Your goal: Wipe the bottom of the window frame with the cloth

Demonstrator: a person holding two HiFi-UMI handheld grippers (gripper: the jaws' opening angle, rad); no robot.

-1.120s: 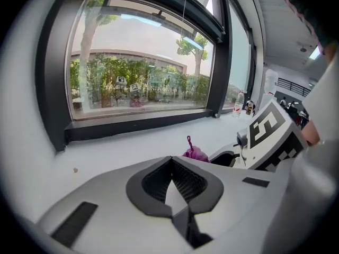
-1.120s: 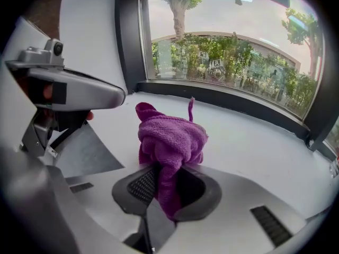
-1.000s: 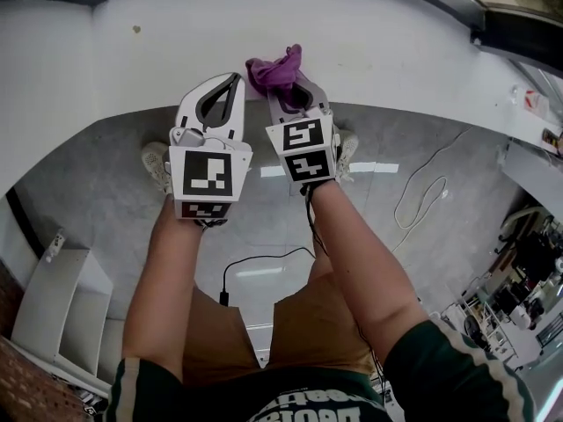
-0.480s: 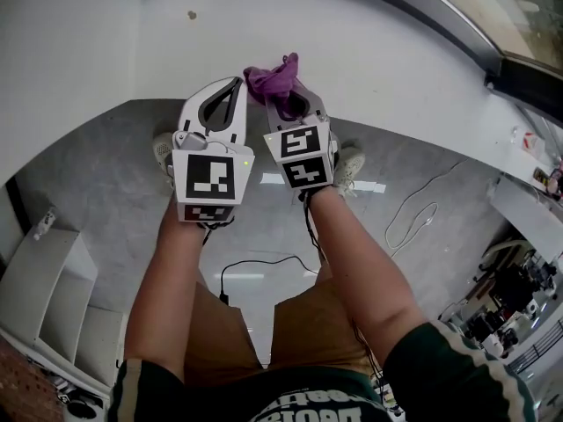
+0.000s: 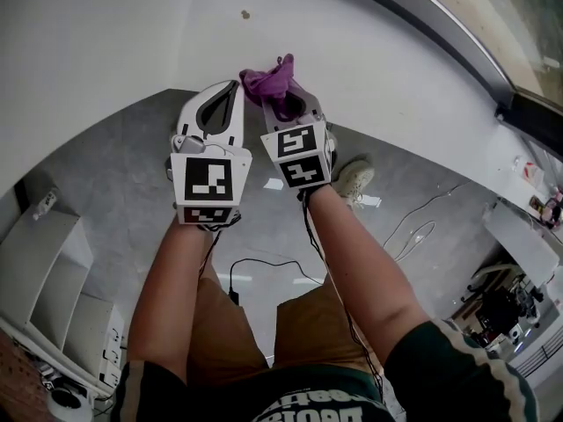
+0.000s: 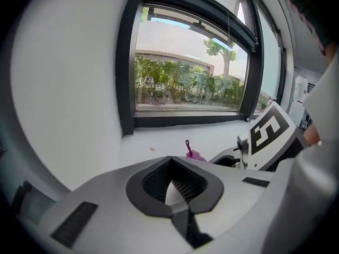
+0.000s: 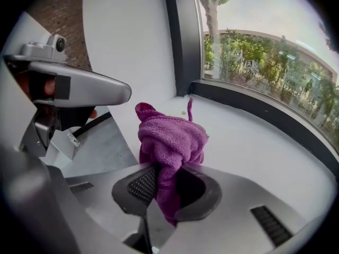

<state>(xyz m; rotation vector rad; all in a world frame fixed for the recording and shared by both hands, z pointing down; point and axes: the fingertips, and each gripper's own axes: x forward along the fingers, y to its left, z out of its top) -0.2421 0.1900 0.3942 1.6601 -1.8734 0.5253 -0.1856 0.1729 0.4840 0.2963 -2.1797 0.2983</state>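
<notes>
**A:** R side, status?

**B:** Right hand-held gripper (image 7: 164, 187) is clamped on the purple cloth (image 7: 172, 142), w/ the bunch sticking up out of the jaws. Left hand-held gripper (image 6: 170, 163) has its jaws together, nothing in them.

**A:** Where's the cloth vs the window frame?

**B:** It's short of the window frame (image 7: 254, 107) bottom rail, near the frame's left corner, over the white sill (image 7: 265, 152). It isn't touching the rail.

**A:** Anything change in the last sec?

**B:** Yes, both grippers have shifted along below the frame. The speck (image 5: 244, 13) on the sill was off to one side and now sits btwn cloth & frame. Grip's the same.

**A:** Meaning?

**B:** Prob lining up at the corner end. Wipe hasn't begun yet, and the cloth has to go fwd onto the rail first.
</notes>
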